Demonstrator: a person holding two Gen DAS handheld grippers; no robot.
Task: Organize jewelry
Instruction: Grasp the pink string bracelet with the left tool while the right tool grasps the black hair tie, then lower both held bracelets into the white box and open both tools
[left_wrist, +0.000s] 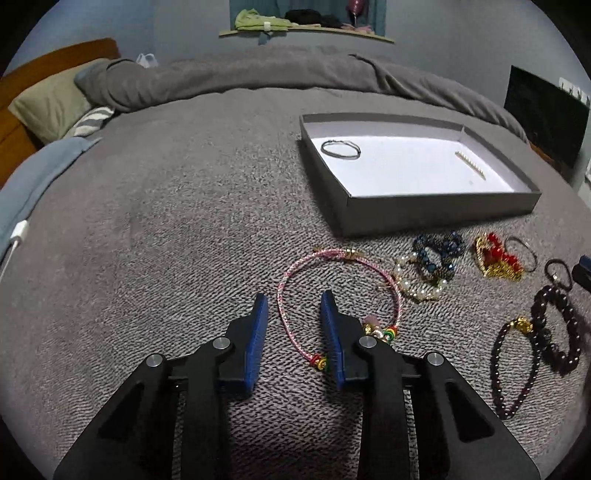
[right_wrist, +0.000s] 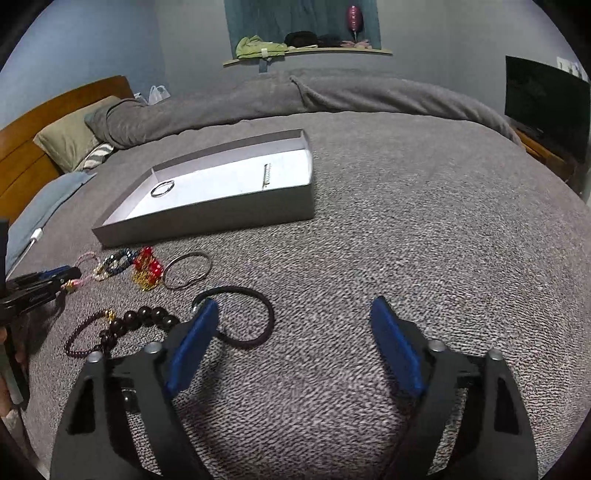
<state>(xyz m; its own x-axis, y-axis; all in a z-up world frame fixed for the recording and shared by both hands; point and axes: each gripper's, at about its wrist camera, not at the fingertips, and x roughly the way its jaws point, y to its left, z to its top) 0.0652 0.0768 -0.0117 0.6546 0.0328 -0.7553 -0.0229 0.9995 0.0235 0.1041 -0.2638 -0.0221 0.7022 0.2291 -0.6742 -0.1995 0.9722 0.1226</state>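
Note:
My left gripper (left_wrist: 293, 301) is open low over the grey blanket, its fingers astride the left side of a pink cord bracelet (left_wrist: 376, 269) with coloured beads. To the right lie a pearl and blue bead bracelet (left_wrist: 430, 266), a red and gold piece (left_wrist: 498, 258), a thin metal bangle (left_wrist: 532, 251) and dark bead bracelets (left_wrist: 535, 354). A grey box (left_wrist: 424, 214) with a white floor holds a thin ring bracelet (left_wrist: 340, 149) and a small bar (left_wrist: 471, 165). My right gripper (right_wrist: 293, 308) is open and empty, its left finger beside a black hair tie (right_wrist: 255, 317).
The box also shows in the right wrist view (right_wrist: 221, 218), with the jewelry row (right_wrist: 147, 269) in front of it. Pillows (left_wrist: 55, 103) and a wooden headboard lie far left, a white cable (left_wrist: 16, 240) at the left edge, a dark screen (right_wrist: 543, 103) at right.

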